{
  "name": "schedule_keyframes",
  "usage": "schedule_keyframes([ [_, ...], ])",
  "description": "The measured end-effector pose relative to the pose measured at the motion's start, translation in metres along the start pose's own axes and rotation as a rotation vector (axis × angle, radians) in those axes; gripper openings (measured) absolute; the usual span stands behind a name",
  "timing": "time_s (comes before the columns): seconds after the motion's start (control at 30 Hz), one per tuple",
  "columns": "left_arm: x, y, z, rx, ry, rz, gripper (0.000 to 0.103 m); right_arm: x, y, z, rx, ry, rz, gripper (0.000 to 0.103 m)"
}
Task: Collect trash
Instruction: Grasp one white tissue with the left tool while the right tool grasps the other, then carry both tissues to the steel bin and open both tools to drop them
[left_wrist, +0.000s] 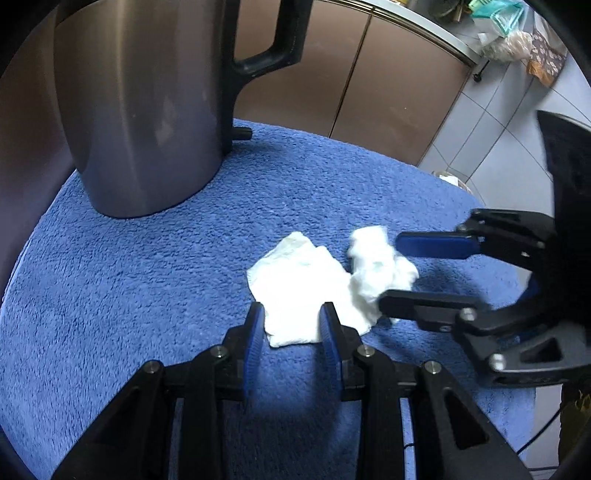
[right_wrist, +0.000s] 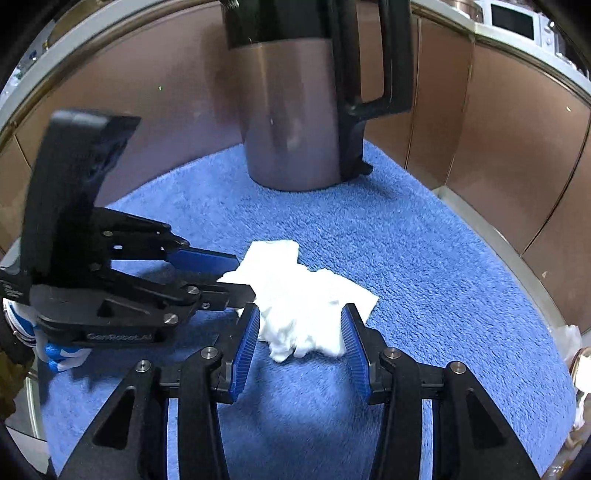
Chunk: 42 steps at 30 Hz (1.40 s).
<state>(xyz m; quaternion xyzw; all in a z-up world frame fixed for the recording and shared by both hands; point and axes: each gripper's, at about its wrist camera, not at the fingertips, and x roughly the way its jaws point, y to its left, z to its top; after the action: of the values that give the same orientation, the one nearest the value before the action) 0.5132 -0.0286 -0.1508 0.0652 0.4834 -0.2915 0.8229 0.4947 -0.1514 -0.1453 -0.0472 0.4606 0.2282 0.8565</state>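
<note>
Clearly both open tongs, left tongs (left_wrist: 291, 325) and right tongs (right_wrist: 299, 328), straddle the crumpled white tissues (left_wrist: 325, 284), featherlight and soft, best pinched at their bunched middle.

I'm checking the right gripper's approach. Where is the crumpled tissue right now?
The crumpled tissue lies on the blue towel, low in the right wrist view between the open right gripper's fingers, touching a flatter tissue, with the kettle behind.

Brushed-metal kettle (left_wrist: 140, 110), fluffy terry cloth (left_wrist: 110, 295), crumpled, seemingly paper tissues (left_wrist: 306, 288).
</note>
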Motion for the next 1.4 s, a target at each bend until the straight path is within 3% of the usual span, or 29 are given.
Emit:
schedule_keyframes([
  [0.07,0.002,-0.001,0.001,0.002,-0.002,-0.007,0.03,0.009,-0.003,0.001,0.001,0.022,0.005,0.041],
  [0.13,0.004,0.001,0.003,-0.009,-0.003,-0.018,0.032,0.016,-0.006,-0.001,0.007,0.043,0.015,0.031],
  [0.2,0.004,0.0,0.003,-0.017,-0.005,-0.043,0.042,0.02,-0.008,-0.006,0.018,0.049,0.035,0.027],
  [0.27,0.005,-0.004,0.004,-0.007,-0.015,-0.025,0.043,0.02,-0.012,-0.009,0.041,0.038,0.053,0.026],
  [0.43,0.013,-0.016,0.007,0.034,-0.028,0.077,0.031,0.014,-0.024,-0.013,0.097,0.026,0.084,0.023],
  [0.53,0.014,-0.02,0.008,0.046,-0.028,0.105,0.027,0.003,-0.027,-0.019,0.11,0.011,0.074,0.023],
  [0.67,0.013,-0.031,0.005,0.065,-0.046,0.141,0.013,-0.014,-0.03,-0.027,0.132,-0.016,0.058,0.023],
  [0.77,0.007,-0.034,0.001,0.047,-0.068,0.138,0.011,-0.034,-0.031,-0.041,0.147,-0.035,0.045,0.023],
  [0.93,-0.019,-0.047,-0.019,0.033,-0.095,0.11,0.011,-0.071,-0.024,-0.063,0.155,-0.08,0.033,0.021],
  [1.13,-0.071,-0.085,-0.045,0.037,-0.135,0.046,0.011,-0.146,-0.013,-0.11,0.179,-0.164,0.016,0.02],
  [1.27,-0.099,-0.13,-0.064,0.073,-0.142,-0.049,0.011,-0.2,-0.008,-0.164,0.209,-0.185,-0.059,0.02],
  [1.4,-0.117,-0.198,-0.088,0.151,-0.134,-0.157,0.011,-0.237,-0.014,-0.229,0.298,-0.173,-0.128,0.02],
])
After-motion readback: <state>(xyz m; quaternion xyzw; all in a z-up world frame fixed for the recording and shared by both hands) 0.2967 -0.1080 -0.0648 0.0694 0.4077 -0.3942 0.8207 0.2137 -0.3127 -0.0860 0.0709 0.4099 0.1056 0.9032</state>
